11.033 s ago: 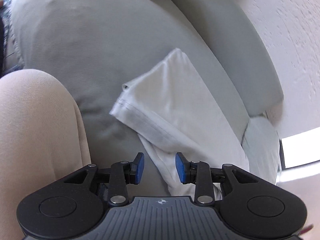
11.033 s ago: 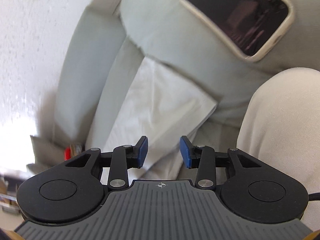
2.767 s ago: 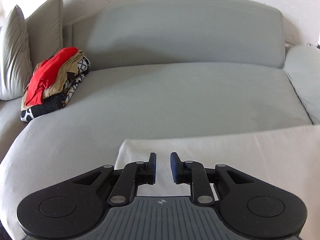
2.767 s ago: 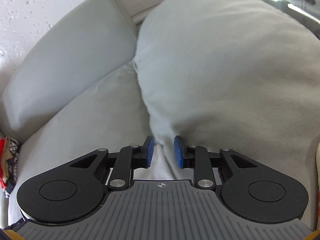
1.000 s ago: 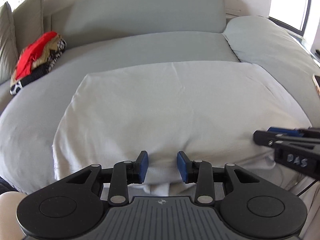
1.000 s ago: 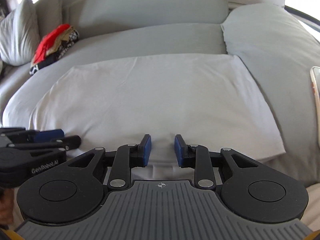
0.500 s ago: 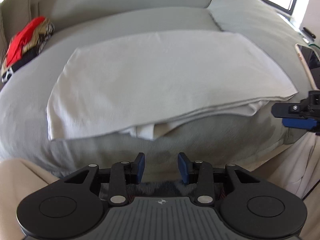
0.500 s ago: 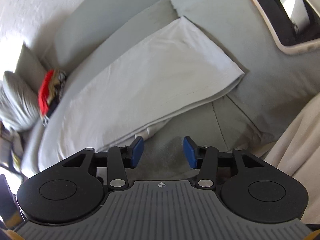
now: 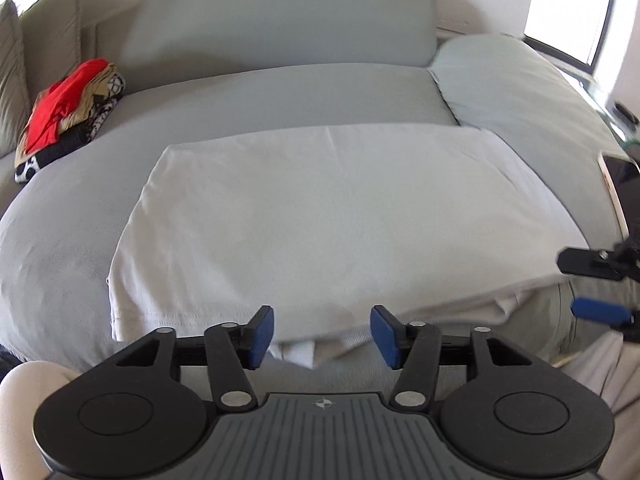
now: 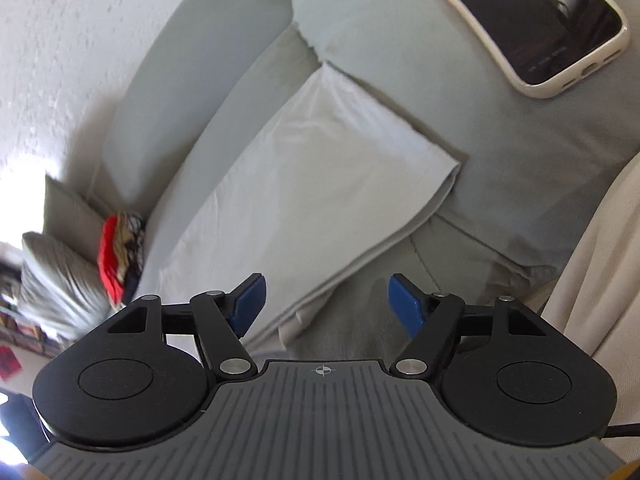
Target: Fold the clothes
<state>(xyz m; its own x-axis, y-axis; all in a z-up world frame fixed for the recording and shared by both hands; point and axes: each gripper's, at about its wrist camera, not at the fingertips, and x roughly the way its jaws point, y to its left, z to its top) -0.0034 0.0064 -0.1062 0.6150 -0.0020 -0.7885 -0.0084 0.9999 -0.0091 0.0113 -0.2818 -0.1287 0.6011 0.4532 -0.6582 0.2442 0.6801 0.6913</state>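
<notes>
A white garment (image 9: 340, 216), folded into a broad rectangle, lies flat on the seat of a grey sofa (image 9: 280, 88), its layered near edge at the front lip of the cushion. The left gripper (image 9: 322, 336) hovers just short of that edge, jaws spread wide and holding nothing, with loose inner layers of cloth showing between the blue pads (image 9: 260, 334). At 3 o'clock in the left wrist view the right gripper (image 9: 596, 288) comes in from the side near the garment's right corner; in its own view the right gripper (image 10: 324, 304) is likewise spread and empty, the folded edge running from 6 toward 1 o'clock. A phone (image 10: 532, 20) in a pale case lies face up on the cushion at 1 o'clock, apart from the garment. A stack of folded clothes (image 9: 68, 112), red on top, sits at 10 o'clock against a grey pillow (image 9: 16, 76). A beige trouser leg (image 10: 600, 272) shows at 3 o'clock in the right wrist view.
</notes>
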